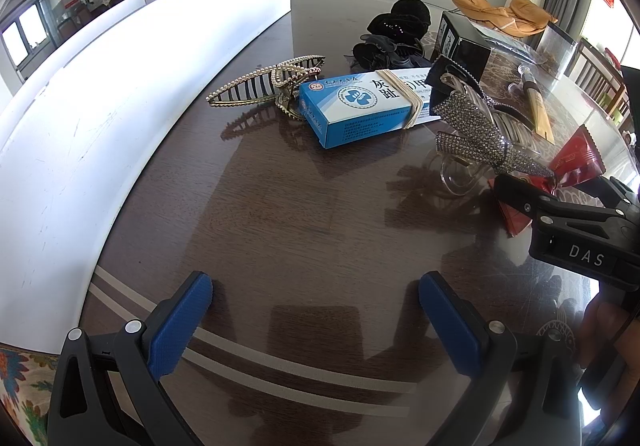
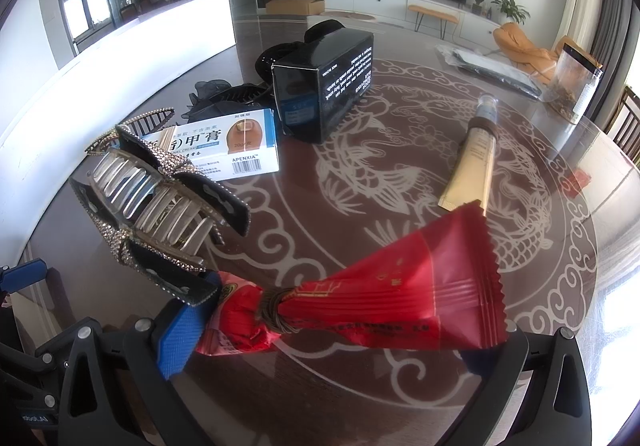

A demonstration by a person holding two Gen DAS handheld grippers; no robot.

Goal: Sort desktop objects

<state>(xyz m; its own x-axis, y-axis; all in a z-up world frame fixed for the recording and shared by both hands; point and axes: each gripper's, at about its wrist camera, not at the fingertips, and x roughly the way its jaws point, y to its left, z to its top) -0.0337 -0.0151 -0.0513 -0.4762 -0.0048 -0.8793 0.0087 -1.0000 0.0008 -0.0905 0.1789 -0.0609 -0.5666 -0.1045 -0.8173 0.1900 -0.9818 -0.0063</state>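
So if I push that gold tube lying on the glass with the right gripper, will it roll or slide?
The gold tube probably won't roll far: its near end is crimped flat, so it should pivot or skid instead. The round capped end could swing in an arc. The table looks glossy, so expect easy sliding. It looks like a soft squeeze tube, likely to dent under a firm grip.

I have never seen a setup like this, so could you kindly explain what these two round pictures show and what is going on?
There is no robot: a person holds a two-finger gripper in each hand, and each carries a fisheye camera. The left camera shows the left gripper open and empty over the dark glossy table. The right camera shows the right gripper with a red packet lying between its wide-spread fingers; whether it is gripped is unclear. On the table lie a blue-and-white cream box, a pearl hair claw, a rhinestone hair claw, a black box and a gold tube.
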